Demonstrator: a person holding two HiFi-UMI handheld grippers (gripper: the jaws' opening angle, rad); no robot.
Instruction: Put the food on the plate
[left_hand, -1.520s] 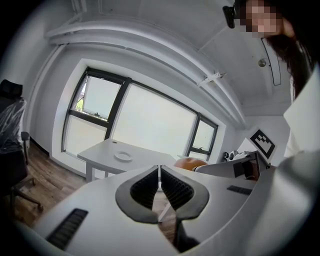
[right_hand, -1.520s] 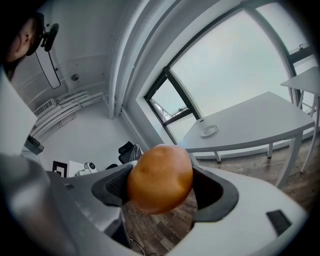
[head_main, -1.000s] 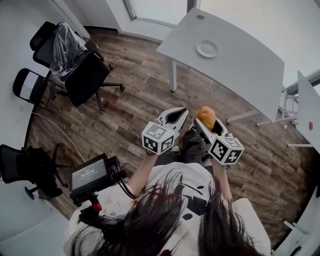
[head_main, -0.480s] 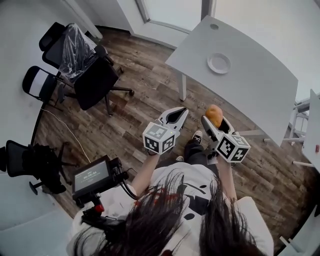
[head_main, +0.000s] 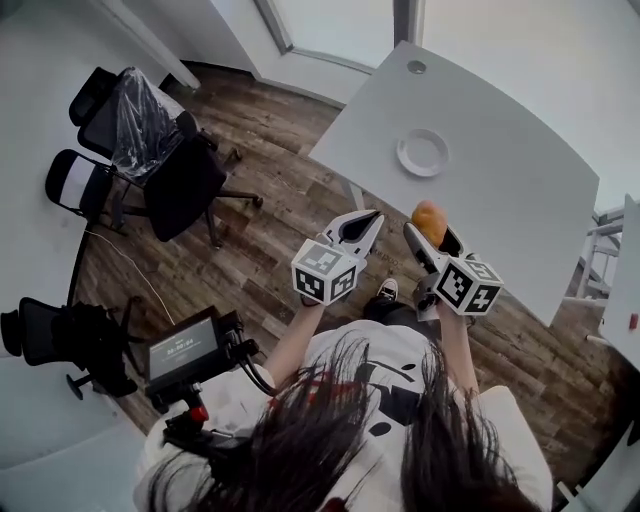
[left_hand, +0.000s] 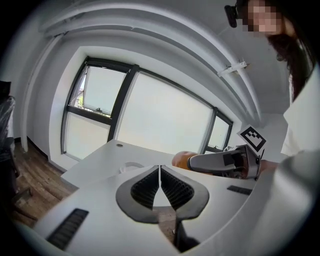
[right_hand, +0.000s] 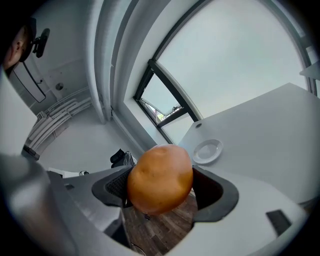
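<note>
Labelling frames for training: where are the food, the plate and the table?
food (right_hand: 160, 177), right gripper view, middle of its rounded front.
plate (head_main: 423, 153), head view, bare centre.
table (head_main: 520, 200), head view, bare top.

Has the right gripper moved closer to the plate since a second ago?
Yes. The right gripper, holding the food, has closed in on the plate and now overlaps the table edge.

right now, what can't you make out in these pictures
- Kind of food: in the right gripper view its sides are covered by the right claw, and it has no clear markings.
- plate: partly behind the shut left claw in the left gripper view.
- monitor text: too small in the head view.
</note>
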